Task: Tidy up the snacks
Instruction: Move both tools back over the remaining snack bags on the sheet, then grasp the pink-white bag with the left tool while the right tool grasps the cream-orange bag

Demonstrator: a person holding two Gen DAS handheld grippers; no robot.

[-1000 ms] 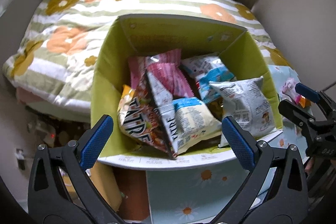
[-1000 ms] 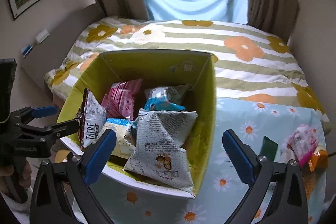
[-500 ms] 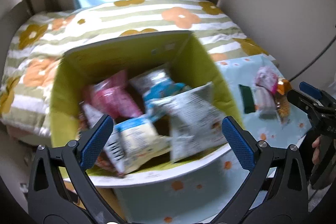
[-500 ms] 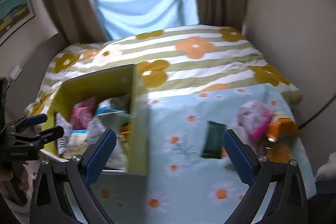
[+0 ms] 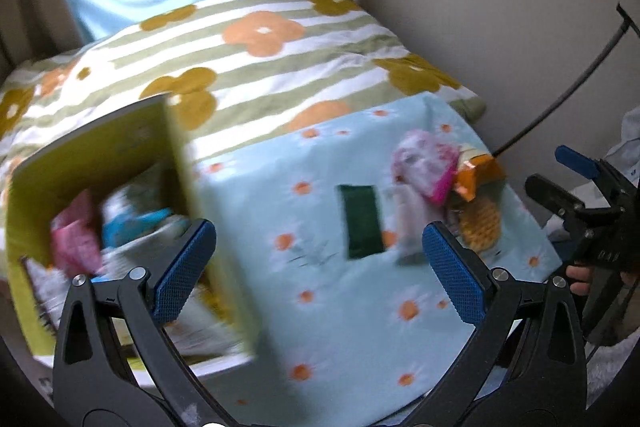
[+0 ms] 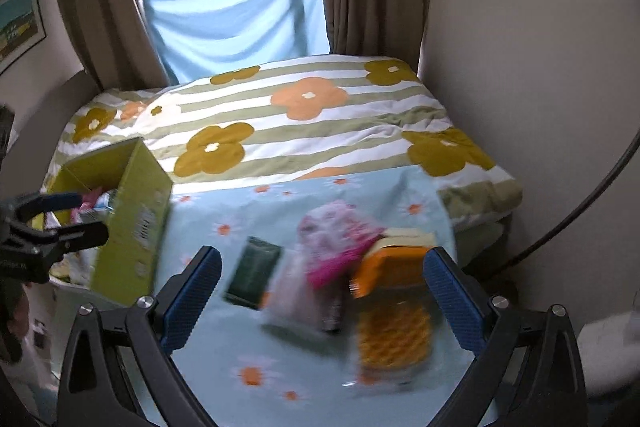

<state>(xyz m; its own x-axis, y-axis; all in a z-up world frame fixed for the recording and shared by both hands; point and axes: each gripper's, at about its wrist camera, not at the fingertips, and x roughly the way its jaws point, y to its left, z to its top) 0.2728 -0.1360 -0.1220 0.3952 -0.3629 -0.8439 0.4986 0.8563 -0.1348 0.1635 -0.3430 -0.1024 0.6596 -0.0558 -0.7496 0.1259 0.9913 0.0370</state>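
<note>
Left wrist view: the left gripper (image 5: 320, 259) is spread and empty. At lower left, the box (image 5: 100, 163) is seen already holding several packets. Right wrist view: the right gripper (image 6: 322, 297) is likewise spread and empty; at lower centre, loose snacks (image 6: 340, 267) remain unsorted on the cloth (image 6: 248, 359).

1. Surface under daisy-print cloth (image 6: 256, 343).
2. Yellow-green box (image 6: 132, 227) left of right jaws.
3. Dark green packet (image 6: 253, 271), pink bag (image 6: 334, 241), orange packs (image 6: 394, 323) between right jaws, blurred.
</note>
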